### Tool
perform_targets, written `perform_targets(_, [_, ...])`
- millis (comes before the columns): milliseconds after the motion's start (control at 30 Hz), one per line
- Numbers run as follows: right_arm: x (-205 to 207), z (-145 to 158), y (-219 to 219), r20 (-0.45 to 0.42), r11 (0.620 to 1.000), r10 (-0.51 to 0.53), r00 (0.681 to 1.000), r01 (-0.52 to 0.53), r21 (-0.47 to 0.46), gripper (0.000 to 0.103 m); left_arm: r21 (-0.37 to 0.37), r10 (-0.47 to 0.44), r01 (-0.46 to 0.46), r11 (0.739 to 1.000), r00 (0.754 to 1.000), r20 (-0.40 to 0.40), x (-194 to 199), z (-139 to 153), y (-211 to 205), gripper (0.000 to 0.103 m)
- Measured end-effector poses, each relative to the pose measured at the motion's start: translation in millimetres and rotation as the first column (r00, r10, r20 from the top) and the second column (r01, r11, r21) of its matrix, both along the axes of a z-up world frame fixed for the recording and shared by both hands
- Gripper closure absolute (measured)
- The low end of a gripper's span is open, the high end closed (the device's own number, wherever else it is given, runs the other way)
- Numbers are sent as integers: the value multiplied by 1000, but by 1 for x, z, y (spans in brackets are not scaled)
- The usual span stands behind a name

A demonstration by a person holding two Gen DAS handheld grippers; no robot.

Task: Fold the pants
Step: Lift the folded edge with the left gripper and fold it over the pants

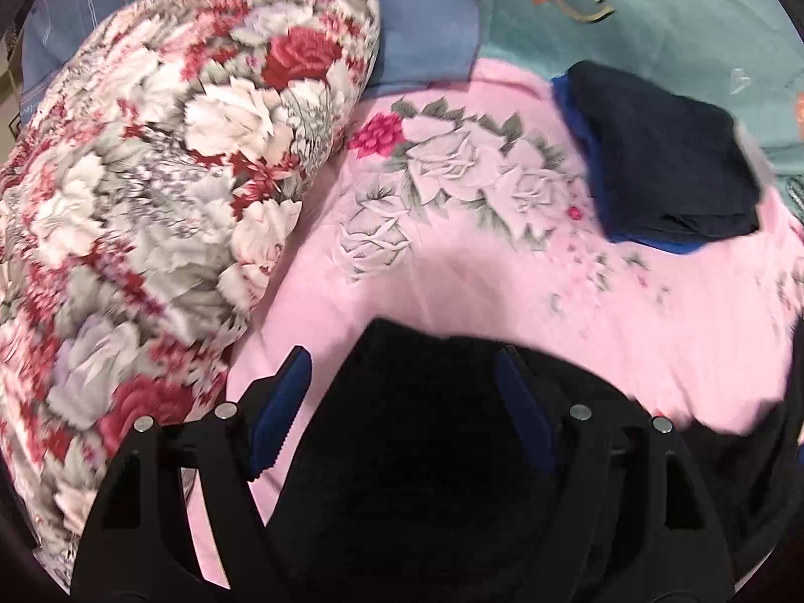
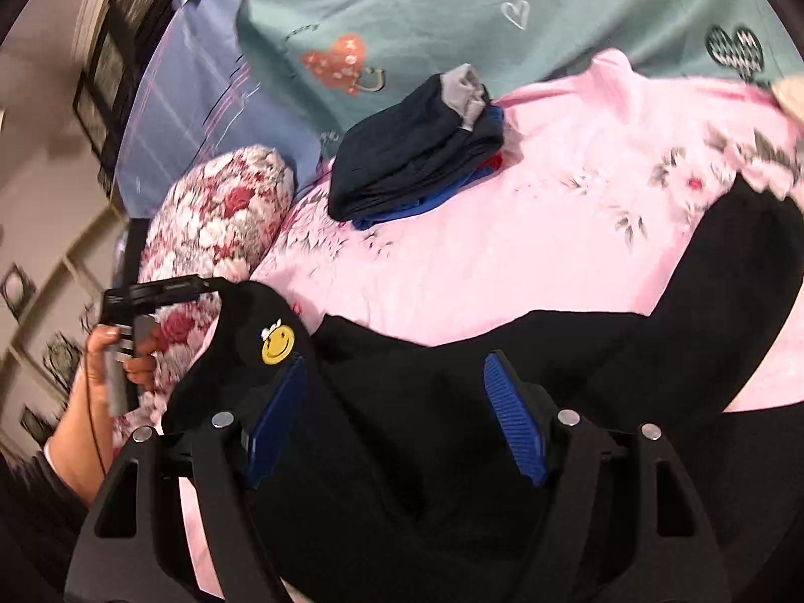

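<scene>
Pants (image 2: 402,427) lie under both downward-tilted hand-held grippers, left (image 1: 402,397) and right (image 2: 397,402), jaws apart.

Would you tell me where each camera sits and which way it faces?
Left wrist: on the left gripper, angled down at black pants on the pink sheet; open fingers show.
Right wrist: on the right gripper, over the same pants; left hand shows.
Shared: folded dark stack, floral quilt.
</scene>
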State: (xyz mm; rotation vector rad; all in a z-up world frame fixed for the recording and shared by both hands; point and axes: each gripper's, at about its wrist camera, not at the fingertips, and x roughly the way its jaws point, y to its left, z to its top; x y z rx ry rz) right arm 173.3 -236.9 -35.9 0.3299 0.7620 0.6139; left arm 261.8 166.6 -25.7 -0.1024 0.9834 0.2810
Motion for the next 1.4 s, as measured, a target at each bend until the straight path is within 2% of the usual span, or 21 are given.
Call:
perform_targets(167, [13, -18, -7, -55, 1000, 8, 998, -7, 25, 29, -13, 23, -23, 1000, 1000, -9, 24, -9, 5, 23])
perform_targets(200, [14, -20, -7, -63, 1000, 9, 998, -7, 24, 29, -15, 24, -24, 1000, 1000, -15, 27, -11, 6, 24])
perform_targets(233, [14, -22, -8, -67, 1000, 12, 998, -11, 21, 29, -17, 24, -24, 1000, 999, -31, 30, -16, 6, 30])
perform_targets(267, [14, -22, -7, -68, 1000, 19, 998, -18, 19, 29, -20, 21, -22, 1000, 998, -52, 33, -20, 5, 61])
perform_targets(300, [13, -22, -7, -63, 999, 27, 998, -25, 21, 29, -26, 13, -15, 1000, 996, -88, 35, -27, 4, 81])
perform_targets(333, [13, -21, -6, -58, 999, 32, 998, -30, 24, 29, -22, 14, -16, 1000, 994, -104, 35, -31, 4, 89])
perform_targets(433, [11, -19, -6, -43, 999, 37, 998, -35, 32, 29, -31, 27, -30, 999, 996, -83, 24, -24, 8, 90])
perform_targets(567, [9, -18, -10, -34, 998, 31, 999, -30, 50, 29, -65, 21, -23, 998, 999, -26, -13, 8, 11, 90])
perform_targets(700, [4, -15, -11, -19, 997, 29, 999, -28, 72, 29, -85, 13, -15, 996, 1000, -22, -50, 23, 10, 90])
perform_targets(833, [-2, -10, -14, 0, 995, 25, 1000, -25, 100, 29, -116, 35, -31, 993, 999, 29, -100, 39, 14, 90])
perform_targets(900, [-5, -8, -16, 10, 993, 24, 1000, -25, 116, 29, -137, 57, -49, 989, 997, 55, -137, 46, 20, 90])
perform_targets(1033, [-12, -2, -13, 36, 989, 51, 998, -55, 139, 29, -168, 84, -76, 983, 996, 37, -190, 38, 32, 91])
perform_targets(1067, [-13, -1, -11, 39, 988, 63, 997, -68, 141, 29, -155, 103, -100, 983, 995, 14, -203, 29, 35, 103])
perform_targets(1133, [-15, -1, -3, 32, 987, 88, 996, -91, 132, 29, -109, 129, -130, 985, 991, -23, -214, 10, 43, 103])
perform_targets(1233, [-15, -5, 10, -3, 987, 122, 992, -121, 103, 29, -78, 152, -161, 984, 983, -101, -213, -20, 54, 101])
perform_targets(1300, [-14, -4, 17, -26, 993, 109, 994, -107, 51, 29, -89, 146, -155, 984, 983, -108, -213, -26, 57, 80])
perform_targets(1333, [-16, -2, 17, -25, 995, 95, 995, -94, 29, 29, -106, 131, -140, 984, 987, -90, -212, -23, 55, 71])
perform_targets(1367, [-18, 2, 16, -15, 997, 73, 997, -73, 0, 29, -108, 124, -131, 985, 990, -70, -212, -19, 54, 58])
perform_targets(1400, [-21, 7, 13, -4, 998, 50, 999, -50, -26, 29, -92, 113, -115, 989, 993, -32, -212, -11, 50, 51])
